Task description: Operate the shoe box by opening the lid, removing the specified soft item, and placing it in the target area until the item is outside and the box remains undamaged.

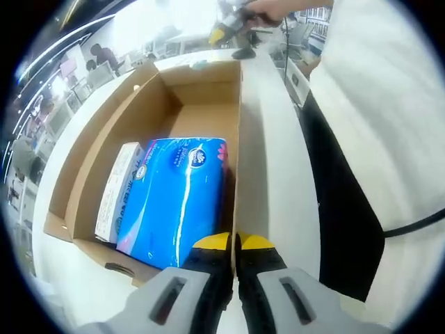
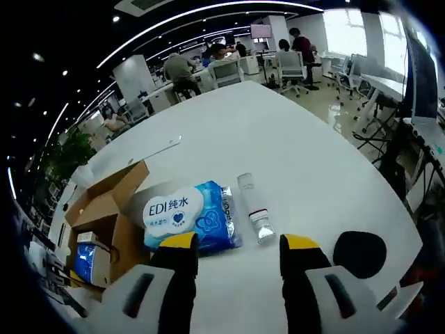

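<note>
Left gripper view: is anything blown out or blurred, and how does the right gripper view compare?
Left gripper view: the top is overexposed, blurring a hand; the cardboard box and blue pack are sharp. Right gripper view: evenly lit, ceiling lights bent into arcs by the fisheye, mild glare on the white table.

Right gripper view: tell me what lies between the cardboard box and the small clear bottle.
In the right gripper view, a blue wet-wipes pack lies on the white table between the cardboard box and the bottle.
</note>
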The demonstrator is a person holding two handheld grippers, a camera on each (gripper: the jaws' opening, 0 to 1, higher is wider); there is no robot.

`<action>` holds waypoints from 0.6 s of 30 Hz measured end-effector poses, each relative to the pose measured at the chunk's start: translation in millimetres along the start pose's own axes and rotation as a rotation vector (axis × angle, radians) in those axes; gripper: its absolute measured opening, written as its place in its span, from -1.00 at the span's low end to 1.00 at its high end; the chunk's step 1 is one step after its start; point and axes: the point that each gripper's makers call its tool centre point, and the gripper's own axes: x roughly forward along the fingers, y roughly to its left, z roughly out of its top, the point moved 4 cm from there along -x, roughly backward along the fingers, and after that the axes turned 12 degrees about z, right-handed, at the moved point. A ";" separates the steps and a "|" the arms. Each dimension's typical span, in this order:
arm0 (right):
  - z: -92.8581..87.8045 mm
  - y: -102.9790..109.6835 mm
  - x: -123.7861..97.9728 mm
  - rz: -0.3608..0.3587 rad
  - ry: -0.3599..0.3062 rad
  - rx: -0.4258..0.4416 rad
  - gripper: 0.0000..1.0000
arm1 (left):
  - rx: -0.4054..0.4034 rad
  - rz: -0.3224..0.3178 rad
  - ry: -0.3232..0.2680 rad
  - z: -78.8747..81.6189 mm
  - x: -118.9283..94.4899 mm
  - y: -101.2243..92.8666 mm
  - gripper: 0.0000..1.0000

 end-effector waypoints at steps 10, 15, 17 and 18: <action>17.2 11.8 -5.0 -0.007 -0.025 -0.061 -0.15 | 0.013 0.002 -0.009 -1.2 0.7 -1.7 -0.97; 13.0 19.5 -6.0 0.009 -0.034 -0.073 -0.15 | 0.014 0.005 -0.010 -1.8 0.5 -2.5 -0.97; 9.1 21.3 -6.3 0.013 -0.030 -0.081 -0.15 | 0.014 0.004 -0.011 -1.9 0.6 -2.5 -0.97; 7.9 21.6 -6.4 0.016 -0.027 -0.086 -0.15 | 0.014 0.004 -0.011 -2.0 0.7 -2.4 -0.97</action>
